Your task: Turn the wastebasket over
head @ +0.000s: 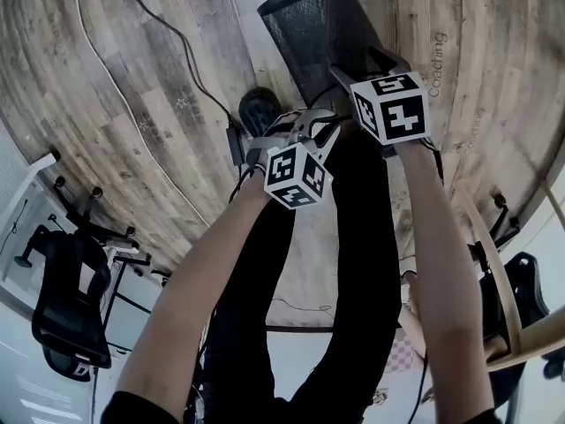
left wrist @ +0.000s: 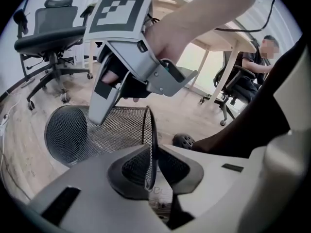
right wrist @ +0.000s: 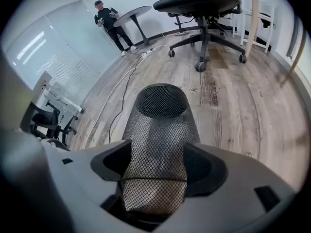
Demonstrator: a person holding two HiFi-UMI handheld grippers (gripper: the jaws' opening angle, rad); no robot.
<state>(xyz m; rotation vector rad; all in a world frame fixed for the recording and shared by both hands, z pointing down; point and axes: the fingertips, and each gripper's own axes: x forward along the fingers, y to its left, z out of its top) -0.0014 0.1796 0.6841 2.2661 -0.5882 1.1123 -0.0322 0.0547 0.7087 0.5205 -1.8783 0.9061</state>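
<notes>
Where it lies tipped on its side over the wood floor (head: pixel 494 104), far from the person with its base pointing away, the mesh wastebasket (head: pixel 309 34) looks light and springy, its rim (left wrist: pixel 152 130) probably stiffest. The left gripper (left wrist: pixel 151 166) is pinched on that rim; the right gripper (right wrist: pixel 158 164) stands wide, mesh between its jaws but seemingly unpressed.

All three views carry strong wide-angle distortion: floor (head: pixel 494 104) planks bow toward the edges, and a dark vignette rings both gripper views. Illumination is even, diffuse and bright, with overexposure at the window (left wrist: pixel 192 57) in the left gripper view. The right claw (right wrist: pixel 158 169) body near the lens renders soft, whereas the wastebasket (right wrist: pixel 163 115) mesh is sharp.
</notes>
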